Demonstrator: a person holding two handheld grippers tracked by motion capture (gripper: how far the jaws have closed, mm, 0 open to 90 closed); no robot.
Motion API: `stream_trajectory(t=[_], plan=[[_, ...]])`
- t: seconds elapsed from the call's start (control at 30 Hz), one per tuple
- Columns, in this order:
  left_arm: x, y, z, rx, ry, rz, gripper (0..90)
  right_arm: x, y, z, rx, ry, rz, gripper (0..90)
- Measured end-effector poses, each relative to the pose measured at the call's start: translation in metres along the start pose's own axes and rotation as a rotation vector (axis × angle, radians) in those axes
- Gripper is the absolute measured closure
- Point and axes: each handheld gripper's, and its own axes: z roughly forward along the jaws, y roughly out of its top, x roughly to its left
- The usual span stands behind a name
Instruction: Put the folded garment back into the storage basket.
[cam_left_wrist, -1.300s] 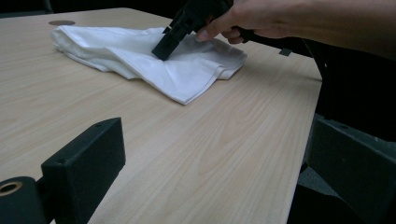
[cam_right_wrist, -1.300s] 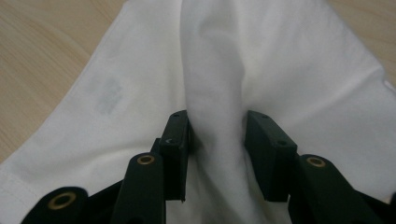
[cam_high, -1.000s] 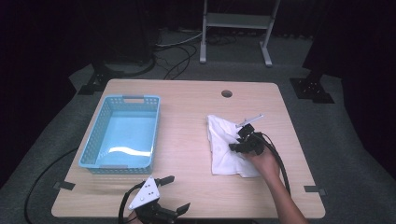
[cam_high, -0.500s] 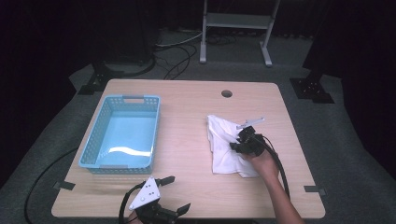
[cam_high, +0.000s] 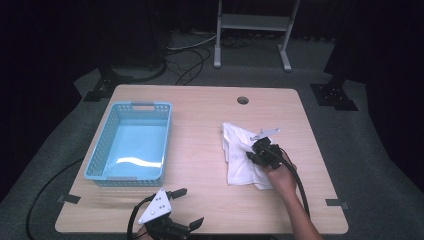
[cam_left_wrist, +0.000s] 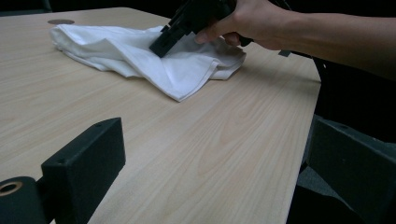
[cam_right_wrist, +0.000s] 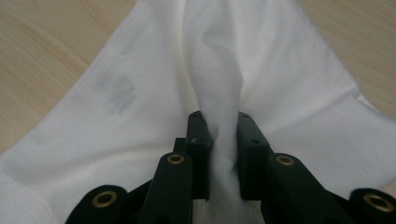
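White cloth lies crumpled on the right half of the pale wooden tabletop, spread flat at its edges and drawn up into a ridge near its middle. In the right gripper view the same cloth rises in a narrow vertical fold that runs straight between the two black fingers, which have just been closing and now pinch that fold from both sides. The right gripper sits on the cloth's right part in the high view, held by a hand whose forearm comes in from the bottom edge; a black cable trails back along the arm. From the left gripper view the right gripper points down into the cloth, with the hand wrapped round its body.

Well apart, at the near left edge of the tabletop, the left gripper hovers with its fingers spread wide and nothing between them, a grey three-cornered plate on top.

On the left half of the tabletop stands a light blue basket, well apart from the cloth. A small round hole sits near the far edge.
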Motion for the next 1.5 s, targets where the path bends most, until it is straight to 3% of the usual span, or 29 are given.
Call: stream_trajectory(t=[0.13,0.27,0.47,0.73,0.87,1.03,1.27,1.5], plan=[[0.000,0.000,-0.001,-0.001,0.001,-0.002,4.1,-0.002,0.001,-0.001,0.003,0.015,0.036,78.9],[0.000,0.000,-0.001,-0.003,0.003,-0.003,4.1,-0.011,0.001,-0.004,-0.024,0.086,0.121,79.3],[0.001,0.000,0.000,-0.002,0.002,-0.004,4.1,-0.018,0.001,-0.008,-0.033,0.156,0.193,79.7],[0.000,0.000,0.000,0.000,-0.001,-0.004,4.1,-0.022,0.003,-0.023,-0.125,0.206,0.257,79.7],[0.000,0.000,0.001,0.000,-0.003,-0.004,4.1,-0.029,0.006,-0.031,-0.168,0.282,0.335,79.7],[0.000,0.000,0.001,0.001,-0.004,-0.003,4.1,-0.030,0.015,-0.042,-0.213,0.334,0.370,79.7],[0.000,0.000,0.000,-0.003,-0.005,-0.004,4.1,-0.031,0.026,-0.051,-0.239,0.351,0.389,79.7],[0.001,0.000,0.000,-0.004,-0.002,-0.006,4.1,-0.035,0.033,-0.058,-0.290,0.434,0.460,79.7]])
